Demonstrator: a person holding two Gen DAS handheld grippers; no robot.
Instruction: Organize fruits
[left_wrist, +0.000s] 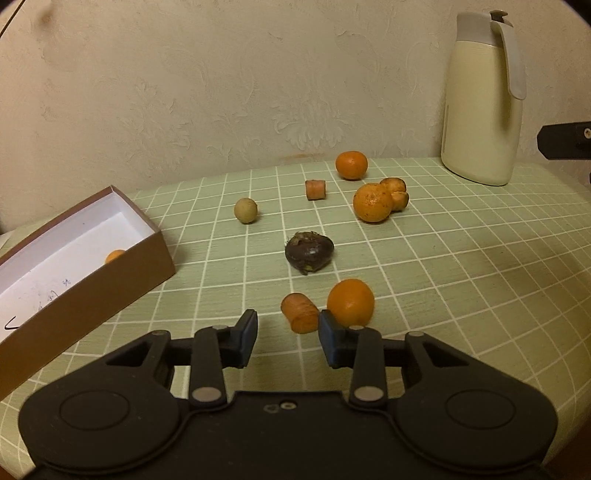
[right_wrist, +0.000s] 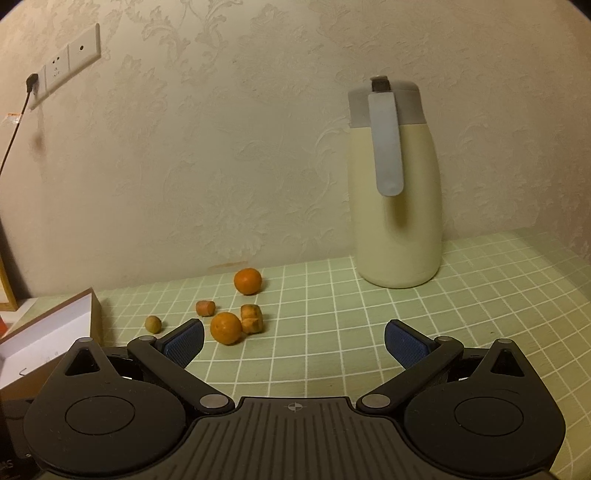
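My left gripper is open and empty, just short of a carrot chunk and a tangerine on the green checked cloth. Beyond lie a dark purple fruit, a small yellow-green fruit, a second carrot chunk, two more tangerines and an orange lumpy piece. A brown box with a white inside stands at the left, with one tangerine in it. My right gripper is open and empty; ahead lie a tangerine, the lumpy piece, a carrot chunk, the small fruit and the far tangerine.
A cream thermos jug stands at the back right by the wall, also in the right wrist view. The box corner shows at the left of the right wrist view. A wall socket with a plugged cable is up left.
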